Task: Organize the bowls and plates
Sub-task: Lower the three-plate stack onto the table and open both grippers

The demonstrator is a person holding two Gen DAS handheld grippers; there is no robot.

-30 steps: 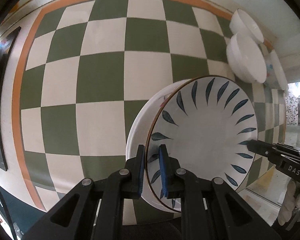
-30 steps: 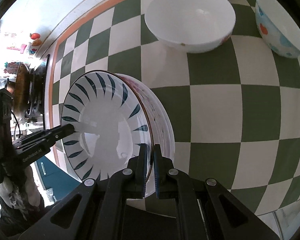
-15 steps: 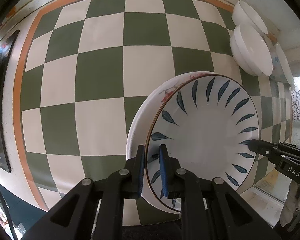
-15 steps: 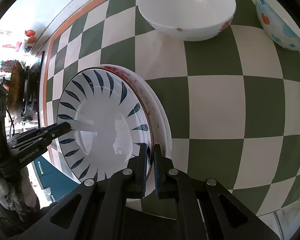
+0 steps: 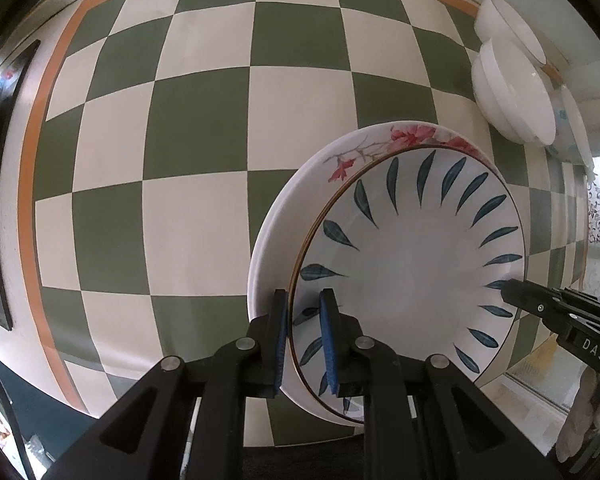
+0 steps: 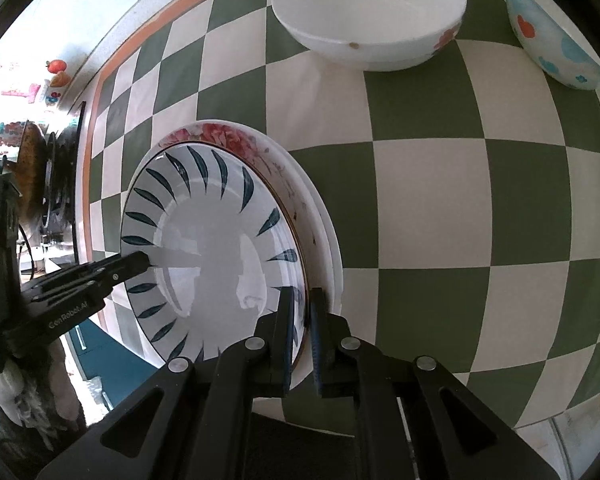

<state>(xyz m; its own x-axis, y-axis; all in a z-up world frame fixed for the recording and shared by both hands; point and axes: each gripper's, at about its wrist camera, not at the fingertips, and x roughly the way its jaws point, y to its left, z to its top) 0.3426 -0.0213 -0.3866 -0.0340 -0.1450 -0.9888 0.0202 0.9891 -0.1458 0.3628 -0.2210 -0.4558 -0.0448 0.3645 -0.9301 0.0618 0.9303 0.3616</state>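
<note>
Both tools are clamped on the leaf-patterned plate's (image 5: 412, 264) opposite rims: left tool (image 5: 304, 340), right tool (image 6: 302, 334). It sits on a flowered plate (image 5: 288, 216) near the worktop's (image 5: 196, 128) front edge.

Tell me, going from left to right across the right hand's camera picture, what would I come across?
The other hand's gripper → blue-leaf plate, which sits on a pink-flowered plate → white bowl → bowl with red and blue flowers, all on the checked tablecloth.
</note>
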